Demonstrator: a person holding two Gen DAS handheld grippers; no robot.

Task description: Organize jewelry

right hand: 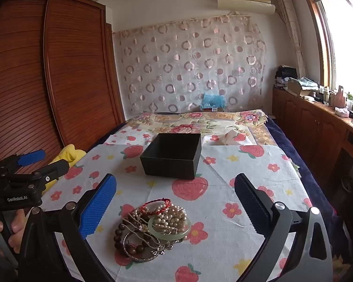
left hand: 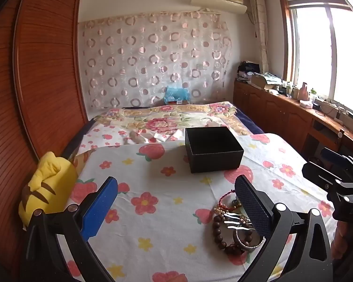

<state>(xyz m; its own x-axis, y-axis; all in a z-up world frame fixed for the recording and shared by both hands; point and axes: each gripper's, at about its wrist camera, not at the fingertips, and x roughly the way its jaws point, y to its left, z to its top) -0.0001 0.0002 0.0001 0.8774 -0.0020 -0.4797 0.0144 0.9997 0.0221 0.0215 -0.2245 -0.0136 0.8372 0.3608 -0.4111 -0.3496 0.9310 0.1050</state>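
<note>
Now: Jewelry Heaped Before an Open Box

Right now the jewelry (right hand: 153,230) is lying in a small heap on the cloth (right hand: 223,164), near its front edge. Within the heap, a red cord (right hand: 157,205) is sitting on top at the back, pearls (right hand: 169,216) are bunching under it, a green bangle (right hand: 169,232) is resting across them, dark wooden beads (right hand: 120,235) are curling along the left side, and a silver bangle (right hand: 138,249) is lying at the front. Beyond the heap, well apart from it, a black box (right hand: 174,155) is standing open on the same cloth.

The right gripper (right hand: 175,185) is hovering over the heap with its jaws wide apart, gripping nothing. The left gripper (left hand: 176,188) is hanging just to the left, jaws likewise spread wide and gripping nothing; in its view the heap (left hand: 233,225) is showing partly behind the right finger.

A yellow toy (left hand: 47,188) is lying at the cloth's left edge, beside the wardrobe (left hand: 35,70). Cabinets (left hand: 282,112) are running along the right under the window (left hand: 329,47).
</note>
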